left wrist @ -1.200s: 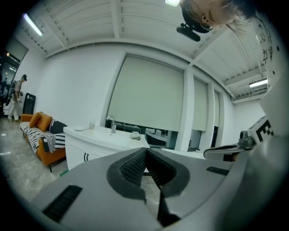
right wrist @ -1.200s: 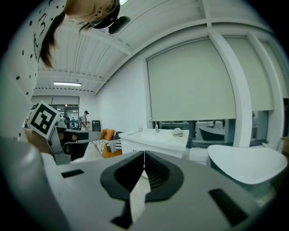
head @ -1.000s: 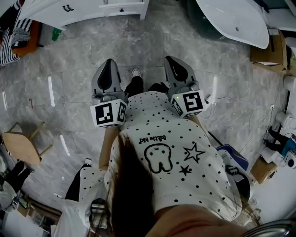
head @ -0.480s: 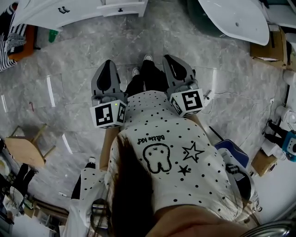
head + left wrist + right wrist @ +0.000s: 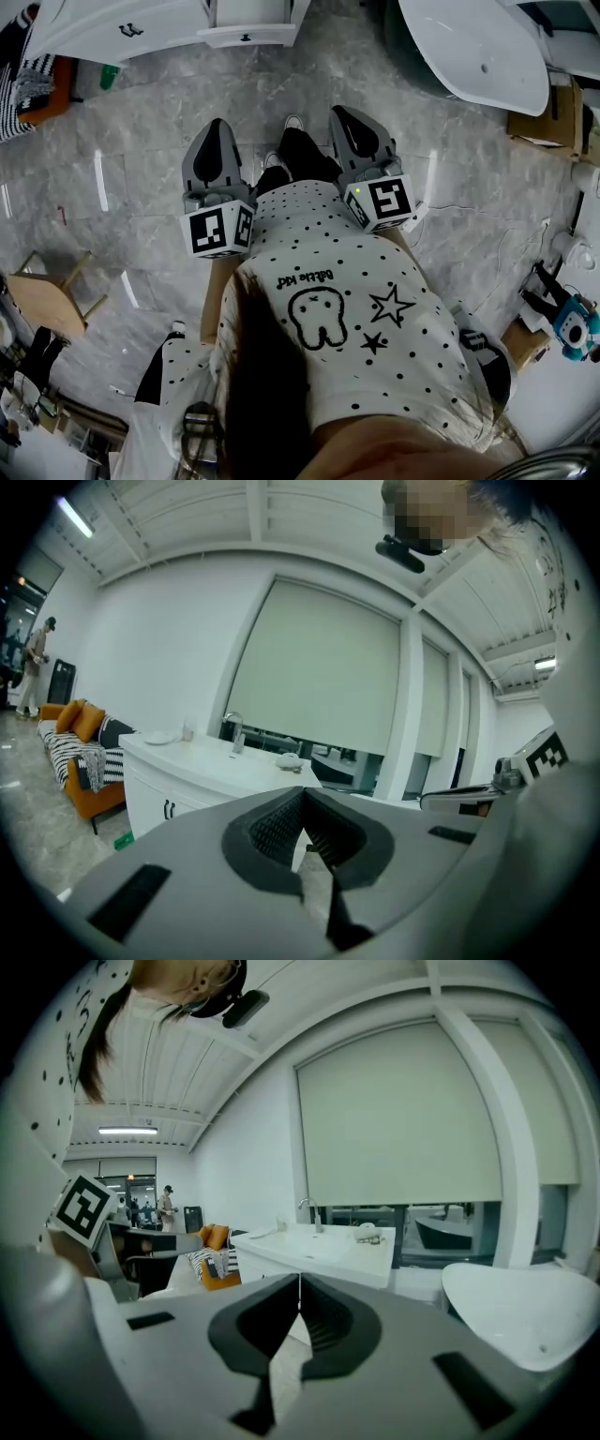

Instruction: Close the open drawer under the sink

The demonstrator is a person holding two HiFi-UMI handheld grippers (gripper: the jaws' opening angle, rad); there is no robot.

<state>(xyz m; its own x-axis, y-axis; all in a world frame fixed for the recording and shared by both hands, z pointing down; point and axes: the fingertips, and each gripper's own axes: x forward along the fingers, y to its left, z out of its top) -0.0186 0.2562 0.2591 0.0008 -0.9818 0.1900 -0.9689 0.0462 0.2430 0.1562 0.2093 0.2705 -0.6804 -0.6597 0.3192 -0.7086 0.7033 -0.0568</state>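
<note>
Where the head view begins on its left, far to the left of the left tool [image 5: 220, 123], an orange sofa [image 5: 39, 82] with a striped cushion sits by the wall. A wooden stool [image 5: 42, 292] stands to the left of that tool and behind it. The left tool is held out over the grey floor [image 5: 141, 141] with its jaws pressed together on nothing. Its own view shows the ribbed pads [image 5: 274, 830] meeting at the tip.

Ahead of the left tool and well apart from it stands a white cabinet [image 5: 94, 37], whose surface [image 5: 211, 761] carries a tap [image 5: 234, 733]. The open drawer [image 5: 262, 36] juts out from the cabinet's front. It lies ahead of the gap between the two tools and neither tool touches it.

Between the tools, one of the person's shoes [image 5: 293, 123] shows on the floor. The right tool [image 5: 340, 115] is likewise closed tight and empty, and it points toward the same cabinet. Ahead of the right tool and to its right lies a white tub [image 5: 478, 47], which also fills the lower right of the right gripper view.
</note>
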